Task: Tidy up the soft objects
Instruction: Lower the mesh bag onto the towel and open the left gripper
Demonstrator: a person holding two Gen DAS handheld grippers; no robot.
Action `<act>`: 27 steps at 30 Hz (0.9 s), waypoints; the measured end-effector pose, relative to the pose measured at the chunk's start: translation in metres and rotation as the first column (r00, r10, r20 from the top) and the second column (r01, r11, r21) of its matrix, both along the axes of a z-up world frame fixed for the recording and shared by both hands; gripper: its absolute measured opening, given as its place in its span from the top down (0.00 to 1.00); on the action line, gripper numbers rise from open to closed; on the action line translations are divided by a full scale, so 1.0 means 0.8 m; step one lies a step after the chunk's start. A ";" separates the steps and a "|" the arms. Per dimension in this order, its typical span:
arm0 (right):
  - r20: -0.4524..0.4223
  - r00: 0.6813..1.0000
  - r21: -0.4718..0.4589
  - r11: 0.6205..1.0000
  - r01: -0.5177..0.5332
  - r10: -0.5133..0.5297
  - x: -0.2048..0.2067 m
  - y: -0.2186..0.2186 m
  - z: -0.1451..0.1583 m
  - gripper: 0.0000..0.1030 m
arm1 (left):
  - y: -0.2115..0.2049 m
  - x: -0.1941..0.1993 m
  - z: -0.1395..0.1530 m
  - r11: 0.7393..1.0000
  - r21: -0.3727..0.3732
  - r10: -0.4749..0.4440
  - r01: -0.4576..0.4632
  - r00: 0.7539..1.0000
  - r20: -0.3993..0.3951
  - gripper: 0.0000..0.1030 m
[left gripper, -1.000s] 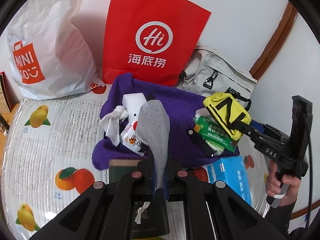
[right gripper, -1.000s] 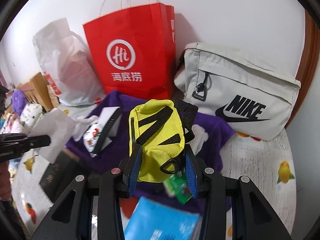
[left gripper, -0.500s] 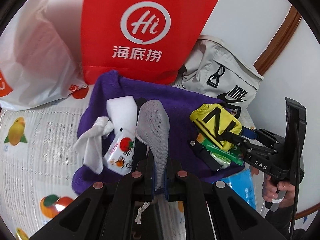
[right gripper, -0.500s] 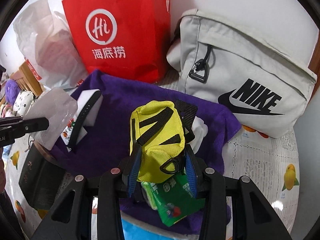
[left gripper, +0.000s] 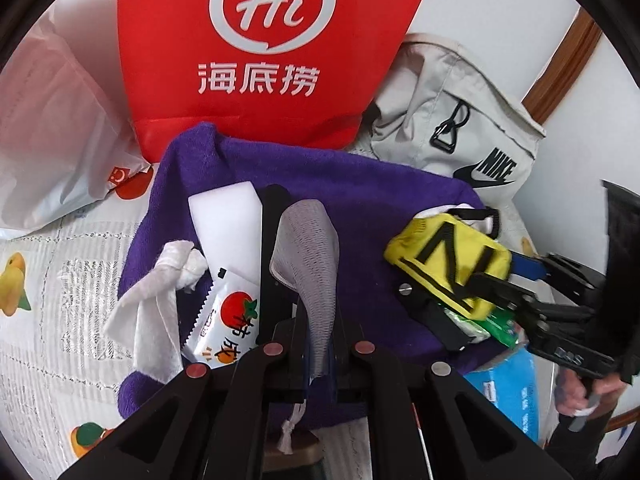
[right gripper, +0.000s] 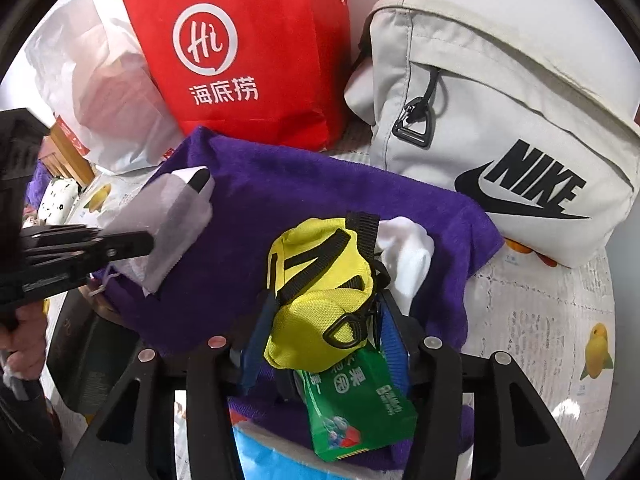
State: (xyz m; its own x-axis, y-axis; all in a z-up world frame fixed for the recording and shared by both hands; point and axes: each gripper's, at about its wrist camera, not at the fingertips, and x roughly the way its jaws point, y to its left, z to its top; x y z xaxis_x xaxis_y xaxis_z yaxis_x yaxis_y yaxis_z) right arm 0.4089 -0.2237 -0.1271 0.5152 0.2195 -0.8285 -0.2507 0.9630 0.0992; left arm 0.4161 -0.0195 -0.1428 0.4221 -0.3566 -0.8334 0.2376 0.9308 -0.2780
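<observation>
The fruit-print tablecloth (left gripper: 44, 308) lies bare only at its left side and, in the right wrist view, along its right edge past the purple towel (right gripper: 320, 200); the back edge is blocked by the white plastic bag (left gripper: 52, 120), the red paper bag (left gripper: 260, 48) and the grey Nike bag (right gripper: 500, 120), all close against the wall. The towel fills the middle, touching the red bag's base. On its left half lie a white block (left gripper: 228, 224), a tomato-print sachet (left gripper: 228, 320) and a knotted white tissue (left gripper: 156, 300).

The left gripper (left gripper: 318, 344) is clamped tight on a grey mesh cloth (left gripper: 312, 256), which stands above the towel. The right gripper (right gripper: 320, 332) has the yellow pouch (right gripper: 320, 292) between its blue pads; its jaws have just been opening, and the left pad stands clear of the pouch, which rests on a green packet (right gripper: 356, 404) near the towel's front right corner.

Compared with a second ago, both grippers are lower and closer to the towel, and the bags loom larger.
</observation>
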 end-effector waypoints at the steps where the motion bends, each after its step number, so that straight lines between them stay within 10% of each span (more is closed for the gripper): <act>1: 0.004 1.000 -0.001 1.000 -0.004 0.004 -0.005 -0.001 0.003 0.49 | -0.001 0.002 -0.003 1.000 0.003 0.000 0.000 1.000 -0.005 0.94; 9: 0.045 0.999 -0.019 1.000 -0.003 0.004 -0.029 0.003 0.016 0.40 | -0.015 0.013 -0.015 0.999 0.042 -0.026 0.026 1.000 -0.011 0.92; 18: 0.064 0.998 0.002 1.000 0.029 -0.029 -0.045 -0.004 0.026 0.40 | -0.018 0.010 -0.001 0.995 0.100 -0.008 0.003 0.999 0.045 0.44; 27: 0.080 0.994 0.025 0.997 0.074 -0.076 -0.074 -0.009 0.044 0.39 | -0.008 -0.017 0.026 0.988 0.149 0.022 -0.034 0.997 0.079 0.42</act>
State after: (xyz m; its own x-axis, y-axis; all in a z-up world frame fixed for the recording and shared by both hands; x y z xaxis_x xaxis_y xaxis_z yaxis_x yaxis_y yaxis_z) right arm 0.3498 -0.2312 -0.0923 0.5962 0.1953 -0.7787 -0.1857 0.9772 0.1029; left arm 0.4022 -0.0261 -0.1218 0.4948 -0.2172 -0.8414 0.2258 0.9671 -0.1168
